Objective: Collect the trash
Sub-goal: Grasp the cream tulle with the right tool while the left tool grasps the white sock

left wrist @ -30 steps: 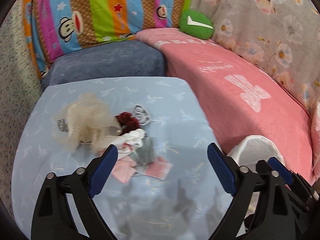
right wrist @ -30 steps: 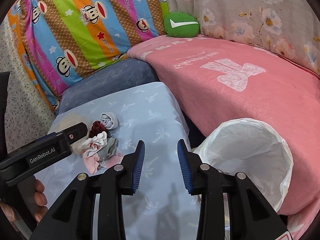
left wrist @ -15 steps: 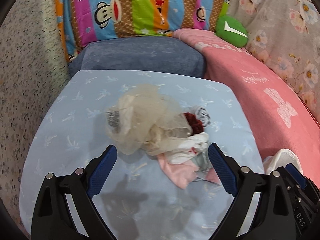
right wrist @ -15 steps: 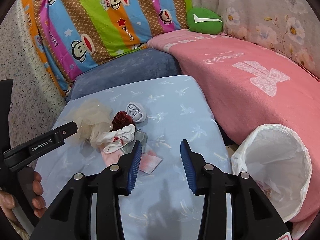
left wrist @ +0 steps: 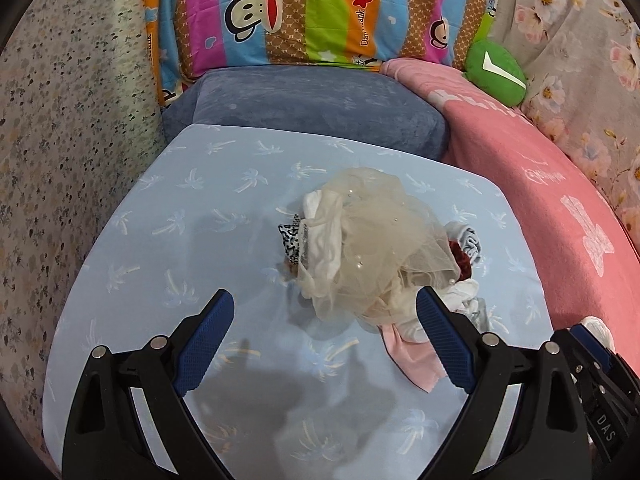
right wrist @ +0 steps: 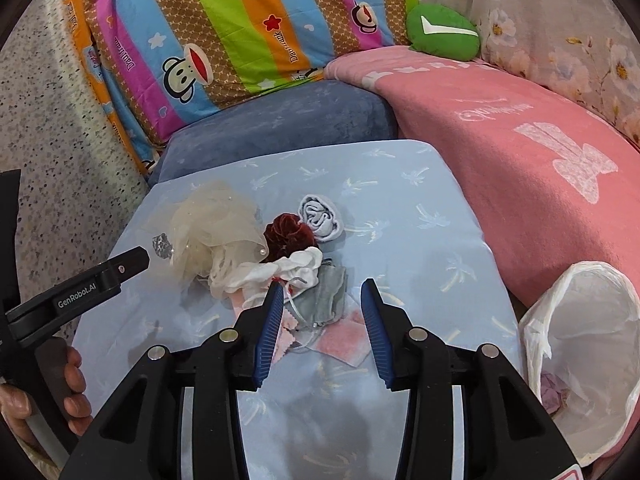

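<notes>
A pile of scraps lies on the light-blue palm-print cover point(left wrist: 180, 240): cream tulle point(left wrist: 372, 232), a black-and-white patterned piece point(left wrist: 294, 240), a dark red scrunchie point(right wrist: 290, 236), a rolled grey-white cloth point(right wrist: 320, 216), white cloth point(right wrist: 288, 268), grey cloth point(right wrist: 328, 296) and pink cloth point(right wrist: 342, 340). My left gripper point(left wrist: 324, 296) hangs wide open just short of the tulle, holding nothing. My right gripper point(right wrist: 321, 285) is open, and the grey cloth shows in the gap between its fingers, untouched. A white bin bag point(right wrist: 580, 320) stands open at the right.
A blue cushion point(right wrist: 280, 120) and a striped monkey pillow point(left wrist: 304, 12) back the cover. A pink blanket point(right wrist: 520, 152) and a green cushion point(right wrist: 444, 32) lie to the right, floral fabric point(left wrist: 60, 120) to the left. A hand point(right wrist: 60, 392) holds the left gripper's handle.
Both grippers have swung left over the cover toward the pile. The tulle now sits between the left fingers, the bag has slid to the edge, and the right jaws stand slightly wider.
</notes>
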`<state>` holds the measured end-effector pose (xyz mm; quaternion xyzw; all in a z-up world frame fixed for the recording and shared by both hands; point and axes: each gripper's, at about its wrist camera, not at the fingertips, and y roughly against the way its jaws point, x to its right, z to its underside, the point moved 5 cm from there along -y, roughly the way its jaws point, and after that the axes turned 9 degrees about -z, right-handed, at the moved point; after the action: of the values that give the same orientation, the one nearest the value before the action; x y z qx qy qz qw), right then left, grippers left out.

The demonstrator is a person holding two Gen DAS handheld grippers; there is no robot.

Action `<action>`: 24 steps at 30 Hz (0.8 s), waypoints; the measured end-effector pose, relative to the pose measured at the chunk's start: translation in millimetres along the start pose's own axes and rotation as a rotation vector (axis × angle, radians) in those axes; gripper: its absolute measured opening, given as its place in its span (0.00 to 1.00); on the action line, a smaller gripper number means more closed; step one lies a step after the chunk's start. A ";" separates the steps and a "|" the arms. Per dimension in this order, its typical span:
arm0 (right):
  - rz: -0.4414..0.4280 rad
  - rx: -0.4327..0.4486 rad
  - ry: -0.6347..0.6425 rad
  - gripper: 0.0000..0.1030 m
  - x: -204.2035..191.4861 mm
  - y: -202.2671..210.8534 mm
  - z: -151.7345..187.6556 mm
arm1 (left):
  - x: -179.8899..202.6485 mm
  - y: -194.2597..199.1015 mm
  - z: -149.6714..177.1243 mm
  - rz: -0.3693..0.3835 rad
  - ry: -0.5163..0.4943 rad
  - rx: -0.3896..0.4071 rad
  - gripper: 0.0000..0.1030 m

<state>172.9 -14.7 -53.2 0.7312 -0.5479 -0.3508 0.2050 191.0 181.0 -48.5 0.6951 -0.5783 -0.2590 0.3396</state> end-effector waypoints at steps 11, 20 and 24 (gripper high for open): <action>-0.102 -0.056 0.016 0.56 -42.8 -69.2 -32.6 | -36.2 -13.7 -15.7 -0.019 0.075 -0.010 0.86; -0.186 -0.095 -0.009 0.73 -79.7 -123.8 -55.0 | -76.7 -32.5 -28.6 -0.110 0.130 0.001 0.86; -0.173 -0.141 -0.006 0.76 -84.9 -151.1 -49.2 | -82.4 -43.6 -26.9 -0.122 0.137 -0.022 0.86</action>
<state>295.5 109.1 -99.2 0.7584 -0.4573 -0.4070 0.2235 222.3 270.8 -67.8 0.7415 -0.5074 -0.2371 0.3696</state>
